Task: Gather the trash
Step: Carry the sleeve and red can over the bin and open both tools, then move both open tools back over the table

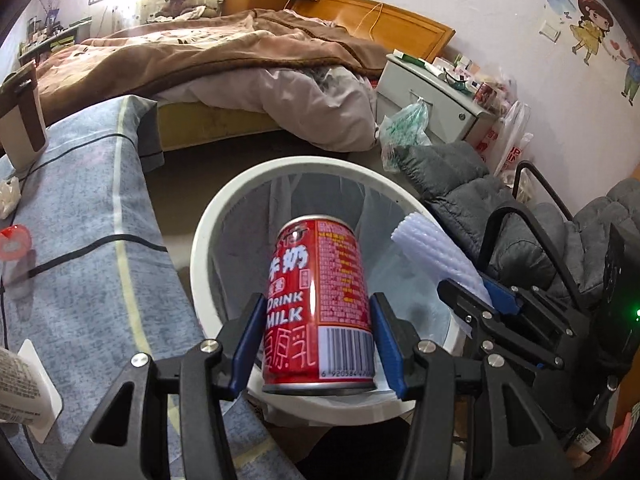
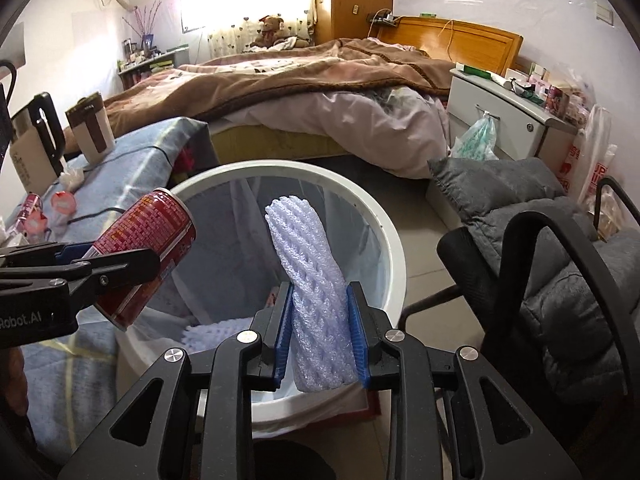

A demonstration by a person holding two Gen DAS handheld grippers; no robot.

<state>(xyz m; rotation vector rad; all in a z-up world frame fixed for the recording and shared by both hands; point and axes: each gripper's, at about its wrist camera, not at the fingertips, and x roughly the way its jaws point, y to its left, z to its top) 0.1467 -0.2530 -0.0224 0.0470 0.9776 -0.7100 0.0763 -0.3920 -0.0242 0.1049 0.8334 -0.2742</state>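
Can (image 1: 318, 312) clamped in left gripper (image 1: 318, 344), foam sleeve (image 2: 310, 300) in right gripper (image 2: 320, 336), long axes forward over bin (image 2: 394, 248).

Glossy metal can (image 1: 318, 304), ribbed foam netting (image 2: 310, 280) (matt), smooth plastic bin (image 2: 394, 256).

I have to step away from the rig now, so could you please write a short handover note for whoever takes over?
Left tongs: shut on the red milk can, held over the white bin.
Right tongs: shut on the foam fruit net, also over the bin.
Done: both pieces picked up and brought to the bin; another foam piece lies inside.
Left: release both, then probably check the blue-covered table for more trash.
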